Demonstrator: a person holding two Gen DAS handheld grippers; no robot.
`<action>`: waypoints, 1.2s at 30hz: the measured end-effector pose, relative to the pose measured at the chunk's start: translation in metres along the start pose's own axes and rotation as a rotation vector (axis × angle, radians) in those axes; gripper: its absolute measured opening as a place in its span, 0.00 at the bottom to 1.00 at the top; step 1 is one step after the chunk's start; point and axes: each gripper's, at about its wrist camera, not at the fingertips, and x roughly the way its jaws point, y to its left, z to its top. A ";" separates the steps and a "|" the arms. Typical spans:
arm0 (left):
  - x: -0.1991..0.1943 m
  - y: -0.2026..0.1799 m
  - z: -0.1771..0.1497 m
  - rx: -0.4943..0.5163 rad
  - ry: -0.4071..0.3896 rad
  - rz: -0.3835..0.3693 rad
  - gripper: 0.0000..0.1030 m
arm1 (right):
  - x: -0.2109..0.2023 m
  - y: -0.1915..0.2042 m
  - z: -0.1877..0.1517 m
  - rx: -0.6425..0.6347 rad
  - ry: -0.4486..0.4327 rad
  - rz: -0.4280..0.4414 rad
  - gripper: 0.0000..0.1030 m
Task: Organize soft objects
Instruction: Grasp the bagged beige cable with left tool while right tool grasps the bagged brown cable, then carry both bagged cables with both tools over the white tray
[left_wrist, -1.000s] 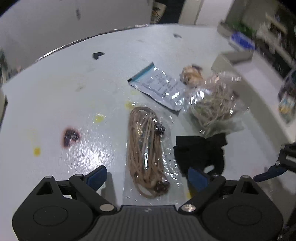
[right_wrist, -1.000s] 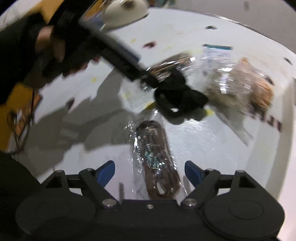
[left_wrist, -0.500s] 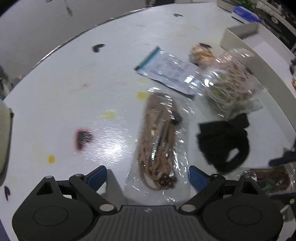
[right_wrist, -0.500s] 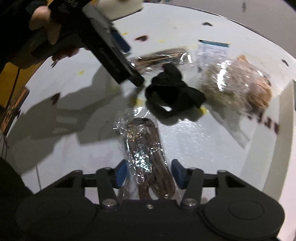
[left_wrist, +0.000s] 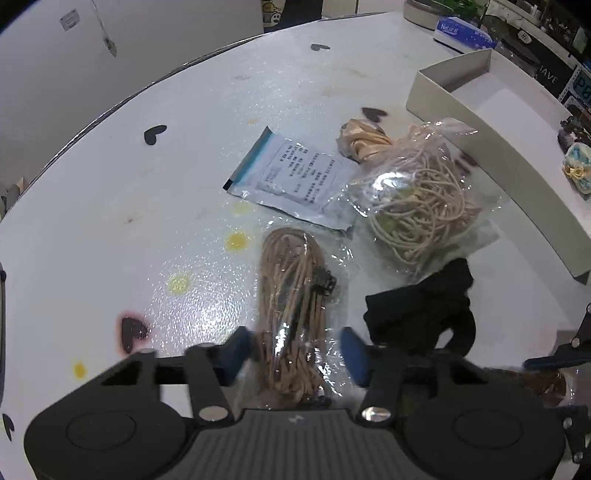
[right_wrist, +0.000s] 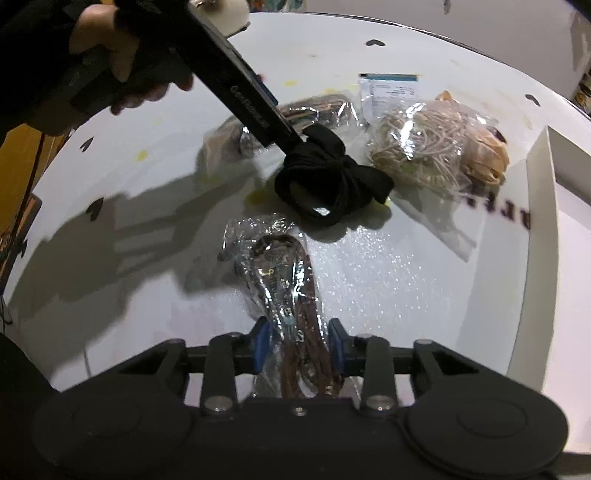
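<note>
On the table (left_wrist: 110, 221), nothing soft is in the box (left_wrist: 498, 147) yet. It sits off to the right, well apart from both picks, so you have a long carry with two loads.

Left gripper (left_wrist: 293, 352): jaws have just been closing round the tan bag (left_wrist: 291, 295), which lies flat on the table. One pad looks to be on the cord, the other only on loose film. Risk: you lift and the film stretches, the cord sags out and the bag slides free. Get cord under both pads before you raise it.

Right gripper (right_wrist: 297, 341): jaws have just been closing too and now pinch the brown bag (right_wrist: 284, 273) at its near end. The rest runs out ahead of the pads on the table. An end grip means the long tail will swing on the way up. Slick film plus swing could pull it out of the pads.

The big loose-cord bag (left_wrist: 417, 199) lies between you and the box. A dangling tail could drag it, or catch the box wall going in.

The black band (left_wrist: 417, 310) sits just beside the left gripper's far finger. It could snag the finger and ride along, so check it's clear.

The flat pouch (left_wrist: 295, 177) touches the tan bag's film at the far end. Film clings, so it may come up too.

The scrunchie (left_wrist: 364, 138) is low risk, tucked behind the loose-cord bag.
</note>
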 end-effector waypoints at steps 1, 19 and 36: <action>-0.001 0.000 0.000 -0.004 0.001 -0.003 0.41 | -0.001 0.000 0.000 0.005 -0.002 -0.001 0.29; -0.070 -0.005 -0.070 -0.367 -0.187 0.078 0.29 | -0.047 0.002 -0.011 0.033 -0.132 -0.033 0.24; -0.179 -0.052 -0.077 -0.600 -0.486 0.177 0.29 | -0.145 -0.029 0.010 0.142 -0.458 -0.076 0.24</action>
